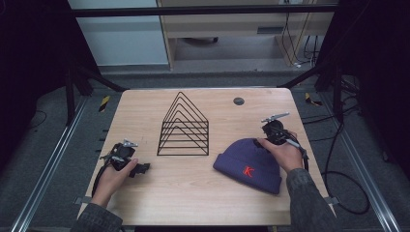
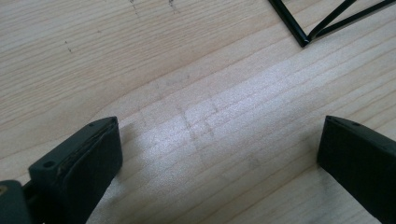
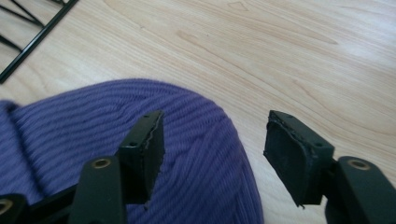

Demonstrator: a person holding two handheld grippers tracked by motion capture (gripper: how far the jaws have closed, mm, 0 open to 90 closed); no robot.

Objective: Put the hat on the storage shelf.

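The right tongs [image 3: 212,154] hang apart over the hat's [image 3: 196,140] crown; the left tongs [image 2: 219,158] rest apart on the bench [image 2: 196,93]. A good grab likely means lowering to pinch a full fold of knit.

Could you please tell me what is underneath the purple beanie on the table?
The purple beanie lies flat on the wooden table, with bare wood showing all around it. Anything beneath or inside it is covered by the knit, so that cannot be seen.
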